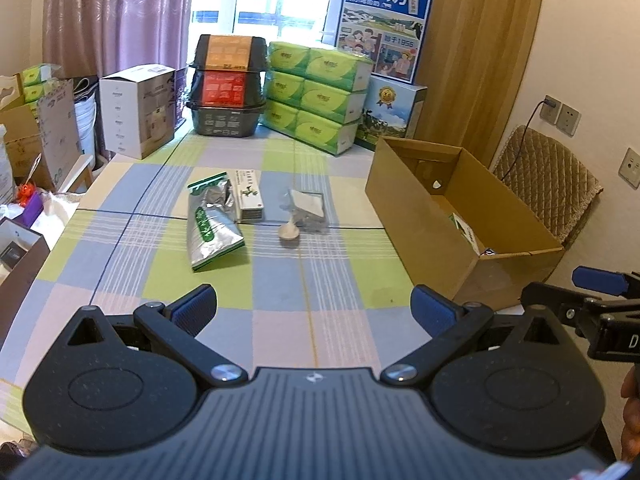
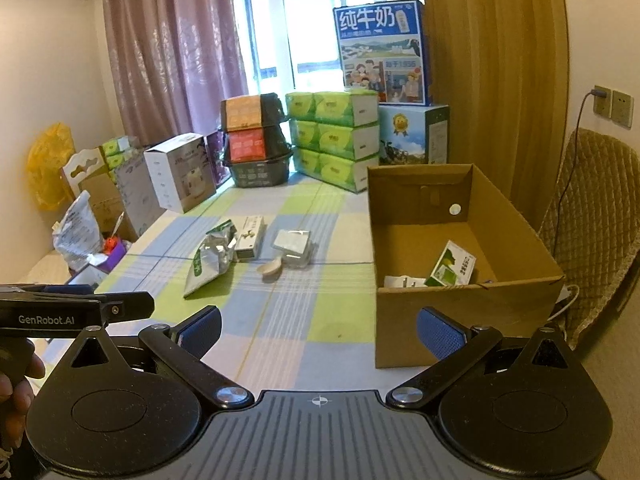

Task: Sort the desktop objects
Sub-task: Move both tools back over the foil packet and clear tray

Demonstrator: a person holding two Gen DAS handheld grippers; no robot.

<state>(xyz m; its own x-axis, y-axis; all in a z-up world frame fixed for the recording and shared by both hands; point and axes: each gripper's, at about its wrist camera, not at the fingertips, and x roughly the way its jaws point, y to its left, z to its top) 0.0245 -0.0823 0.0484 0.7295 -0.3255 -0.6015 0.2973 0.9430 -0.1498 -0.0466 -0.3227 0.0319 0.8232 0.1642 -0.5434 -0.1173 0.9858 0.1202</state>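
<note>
Desk (image 1: 280,280) with a checked pastel cloth, window and pink curtain behind. Far edge is stacked with storage: green tissue packs (image 1: 316,96), milk cartons (image 1: 384,24), a white appliance box (image 1: 136,112), black baskets (image 1: 228,84). None of that looks like part of the job.

Cardboard box (image 2: 460,320) sits open-topped along the desk's right edge. Inside, near its front wall: a green-and-white packet (image 2: 452,264) and something white beside it, can't tell what. So sorting has started, by my read.

Still loose mid-desk, left of the cardboard box and well apart from it:
- silver foil pouch (image 1: 212,228) with green print, lying flat, top crumpled open
- small medicine box (image 1: 250,196) touching the pouch's right side
- clear plastic tray (image 1: 306,208), white insert, just right of the medicine box
- pale spoon (image 1: 290,234) against the tray's near edge

Left hand-held gripper (image 1: 314,308): fingers spread wide, nothing between them, hanging over the desk's near edge. Right hand-held gripper (image 2: 318,330): same, spread wide and empty, just short of the cardboard box's near left corner.

Estimate: two items in, four to go. Spoon is thin and flat on the cloth, likely the fiddliest pick. The pouch may sag when lifted.
</note>
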